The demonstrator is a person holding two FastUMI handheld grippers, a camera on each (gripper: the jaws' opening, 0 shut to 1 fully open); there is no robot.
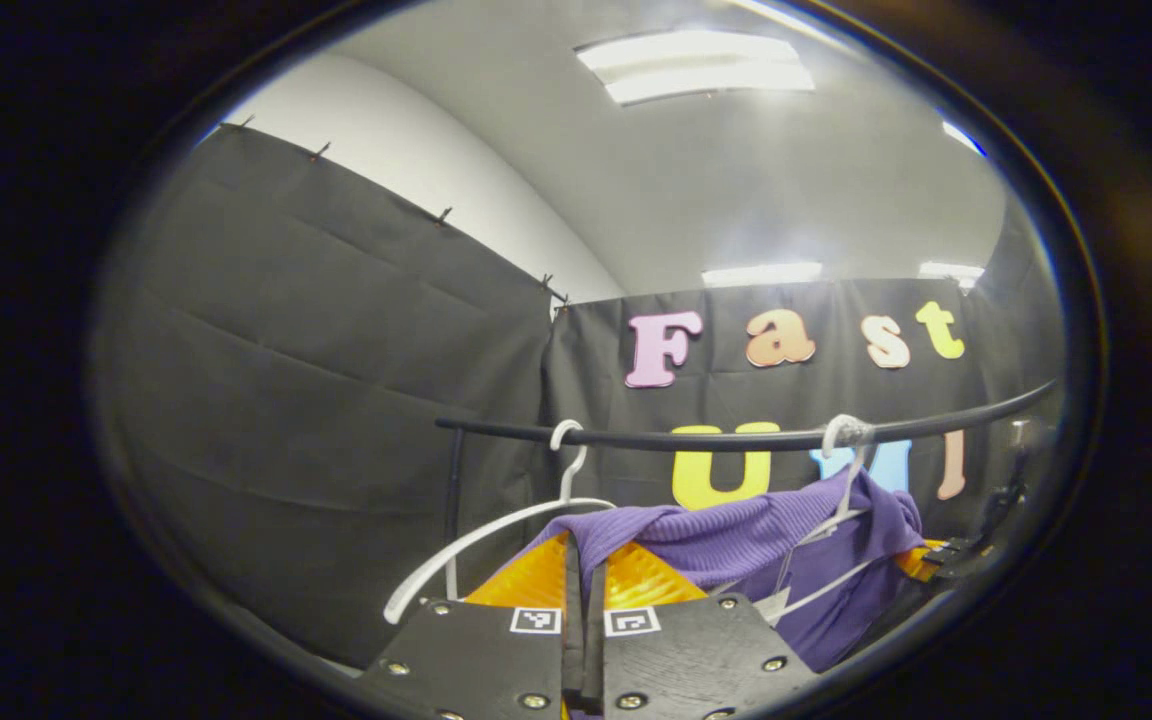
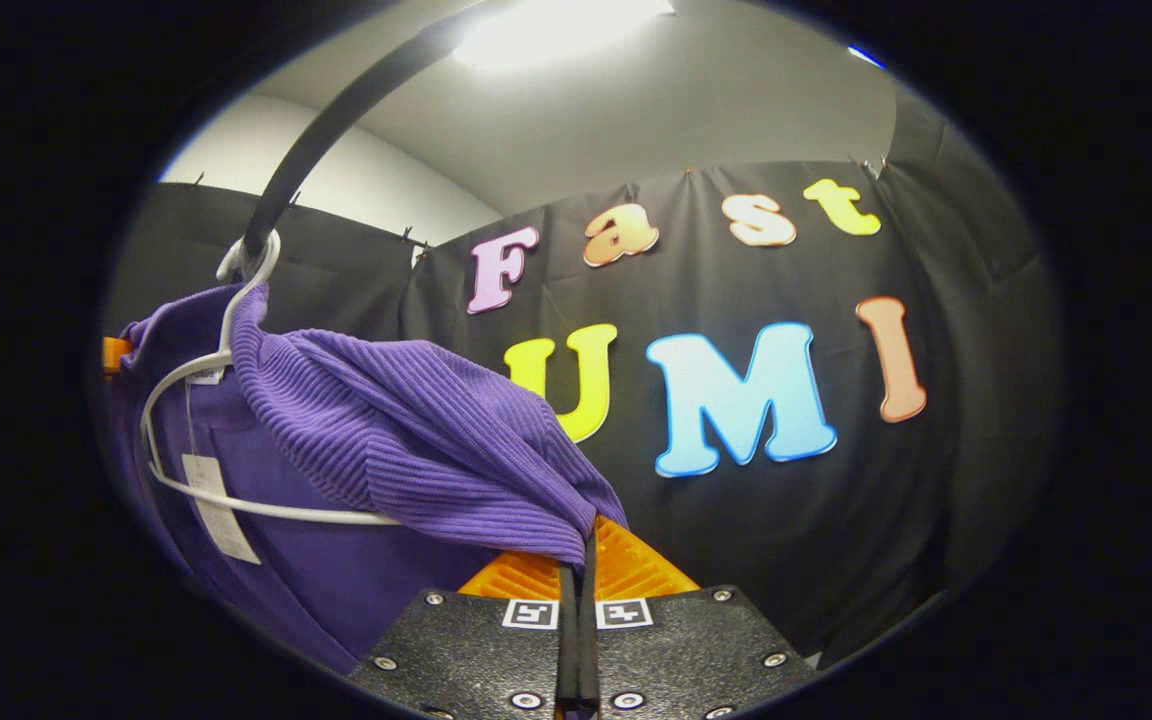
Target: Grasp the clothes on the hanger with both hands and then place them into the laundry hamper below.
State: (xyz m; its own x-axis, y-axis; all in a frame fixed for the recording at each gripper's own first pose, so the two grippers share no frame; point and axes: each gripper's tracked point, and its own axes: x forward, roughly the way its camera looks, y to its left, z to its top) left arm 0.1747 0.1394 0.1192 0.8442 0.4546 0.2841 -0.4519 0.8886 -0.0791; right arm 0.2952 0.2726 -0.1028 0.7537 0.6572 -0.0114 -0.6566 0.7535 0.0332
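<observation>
A purple ribbed garment (image 1: pixel 736 540) hangs from a white hanger (image 1: pixel 841 470) on the black rail (image 1: pixel 736 437). My left gripper (image 1: pixel 586 560) is shut on one edge of the cloth, which drapes over its fingertips. In the right gripper view the same purple garment (image 2: pixel 406 430) stretches from its white hanger (image 2: pixel 236 300) down to my right gripper (image 2: pixel 581 560), shut on the cloth's lower edge. A white tag (image 2: pixel 216 505) dangles inside the garment. The other gripper (image 1: pixel 946 555) holds the far side of the cloth in the left gripper view.
A second white hanger (image 1: pixel 496 530), bare, hangs on the rail left of the garment. The rail's black upright post (image 1: pixel 452 500) stands at its left end. The booth's black cloth wall (image 1: pixel 336 400) closes in behind and to the left.
</observation>
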